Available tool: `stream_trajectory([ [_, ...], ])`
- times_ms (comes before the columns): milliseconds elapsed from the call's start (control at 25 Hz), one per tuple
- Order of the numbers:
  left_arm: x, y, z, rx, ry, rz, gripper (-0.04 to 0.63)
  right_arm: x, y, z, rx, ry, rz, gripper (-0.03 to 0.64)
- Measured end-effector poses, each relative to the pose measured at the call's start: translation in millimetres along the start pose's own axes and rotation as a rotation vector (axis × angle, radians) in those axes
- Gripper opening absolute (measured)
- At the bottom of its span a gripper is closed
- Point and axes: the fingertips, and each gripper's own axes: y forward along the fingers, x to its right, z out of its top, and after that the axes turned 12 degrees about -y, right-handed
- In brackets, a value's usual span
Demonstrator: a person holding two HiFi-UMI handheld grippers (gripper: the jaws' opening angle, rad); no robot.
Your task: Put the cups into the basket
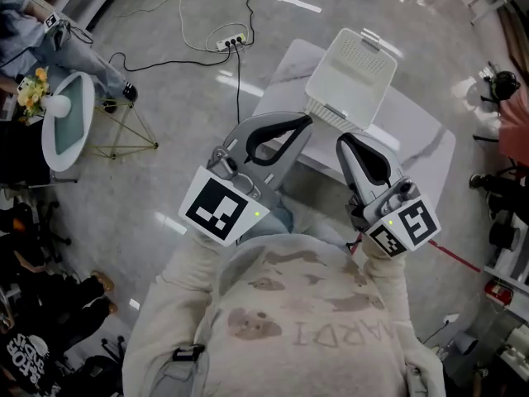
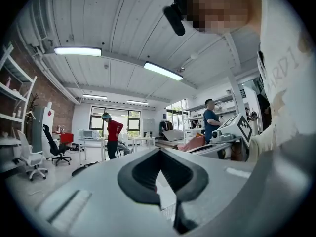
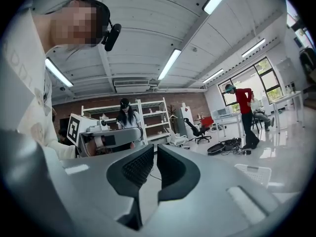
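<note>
No cup shows in any view. A white plastic basket (image 1: 351, 73) with a latticed bottom stands on the white table (image 1: 426, 143) in front of me. I hold both grippers close to my chest, short of the table's near edge, jaws pointing toward the basket. My left gripper (image 1: 307, 122) is shut: in the left gripper view its tips (image 2: 160, 151) meet and nothing is between them. My right gripper (image 1: 341, 139) is shut to a thin slit (image 3: 153, 149) and is also empty. A white latticed piece (image 3: 253, 173), probably the basket, lies low right in the right gripper view.
A power strip (image 1: 230, 44) with cables lies on the floor beyond the table's left corner. A small round table with flowers (image 1: 66, 118) stands at far left. Other people (image 2: 112, 135) stand in the room, along with desks, office chairs and shelves (image 3: 148, 115).
</note>
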Motion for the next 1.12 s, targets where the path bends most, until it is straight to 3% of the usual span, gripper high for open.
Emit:
stream_trajectory([
  [160, -31, 9, -2, -0.002, -0.017, -0.034, 0.0, 20, 31, -16, -0.056, -0.001, -0.046, 0.049],
  [400, -63, 31, -10, -0.003, -0.022, -0.04, 0.0, 60, 62, -71, -0.181, 0.105, -0.088, 0.058],
  [560, -80, 44, -22, -0.001, -0.052, -0.03, 0.0, 81, 78, -127, -0.283, 0.171, -0.103, 0.061],
  [840, -107, 68, -59, -0.069, -0.105, 0.001, 0.0, 99, 103, -243, -0.485, 0.262, -0.082, 0.077],
  [1120, -122, 83, -106, -0.09, -0.139, 0.007, 0.0, 112, 106, -360, -0.673, 0.311, -0.128, 0.084],
])
